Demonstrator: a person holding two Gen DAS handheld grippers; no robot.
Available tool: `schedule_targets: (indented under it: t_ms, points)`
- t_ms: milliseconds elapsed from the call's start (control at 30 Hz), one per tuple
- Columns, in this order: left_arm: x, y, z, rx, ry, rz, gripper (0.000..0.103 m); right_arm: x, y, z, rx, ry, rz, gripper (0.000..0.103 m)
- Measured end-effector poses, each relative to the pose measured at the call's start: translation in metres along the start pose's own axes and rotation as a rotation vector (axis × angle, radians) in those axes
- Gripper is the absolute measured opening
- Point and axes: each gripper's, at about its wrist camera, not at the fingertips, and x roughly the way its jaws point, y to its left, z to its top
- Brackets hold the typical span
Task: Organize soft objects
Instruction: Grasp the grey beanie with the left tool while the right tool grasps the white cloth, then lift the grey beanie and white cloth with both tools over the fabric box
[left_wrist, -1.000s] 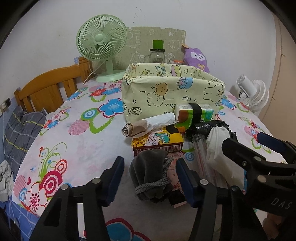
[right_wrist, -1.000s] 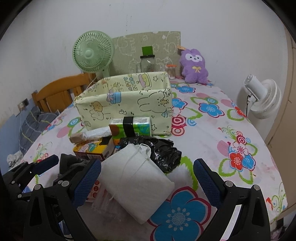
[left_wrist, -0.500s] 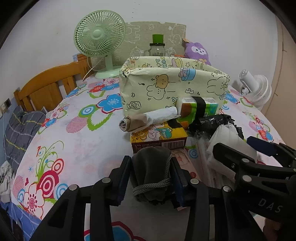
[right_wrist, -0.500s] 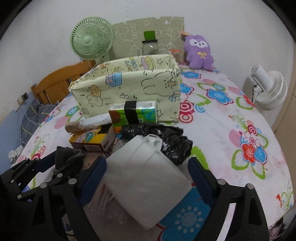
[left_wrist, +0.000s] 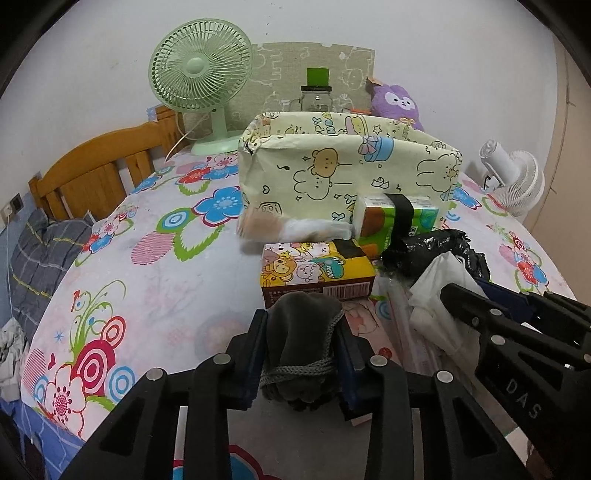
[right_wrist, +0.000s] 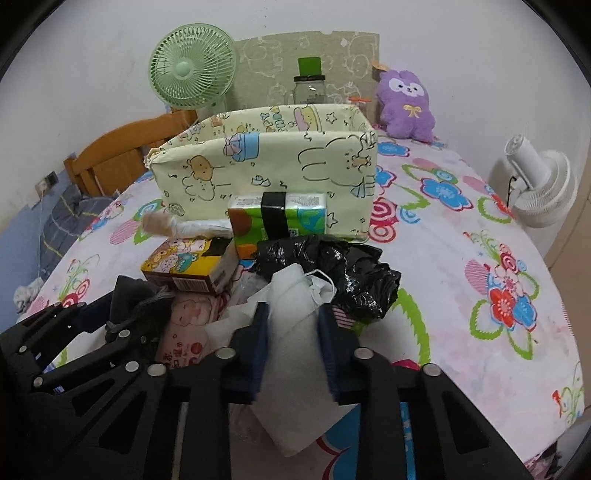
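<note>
A grey drawstring pouch (left_wrist: 301, 343) lies at the near edge of the flowered sheet (left_wrist: 155, 280). My left gripper (left_wrist: 301, 321) is closing, and its blue pads press on both sides of the pouch. To its right, a white non-woven bag (right_wrist: 291, 354) sits squeezed between the pads of my right gripper (right_wrist: 293, 312), whose jaws are closing too. Behind both stands a cream cartoon-print fabric box (left_wrist: 347, 170) with an open top. The pouch (right_wrist: 129, 295) and the left gripper (right_wrist: 110, 310) also show in the right wrist view.
Between the grippers and the box lie a yellow cartoon carton (left_wrist: 314, 269), a green tissue pack (left_wrist: 399, 221), a rolled plastic bag (left_wrist: 291, 229) and a crumpled black bag (right_wrist: 332, 269). A green fan (left_wrist: 201, 74), jar (left_wrist: 317, 96), purple plush (right_wrist: 406, 103) and white fan (right_wrist: 539, 192) stand further back.
Both grippers went from wide open to closed: the left onto the grey pouch, the right onto the white bag, which is now pinched narrow. Neither hand shifted much.
</note>
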Motion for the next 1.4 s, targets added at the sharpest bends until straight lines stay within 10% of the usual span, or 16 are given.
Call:
schedule_targets:
  t_ms: [1400]
  points:
    - [-0.065, -0.011, 0.064, 0.013, -0.120, -0.020, 0.029, -0.082, -0.005, 0.056, 0.018, -0.154, 0.000, 0.019]
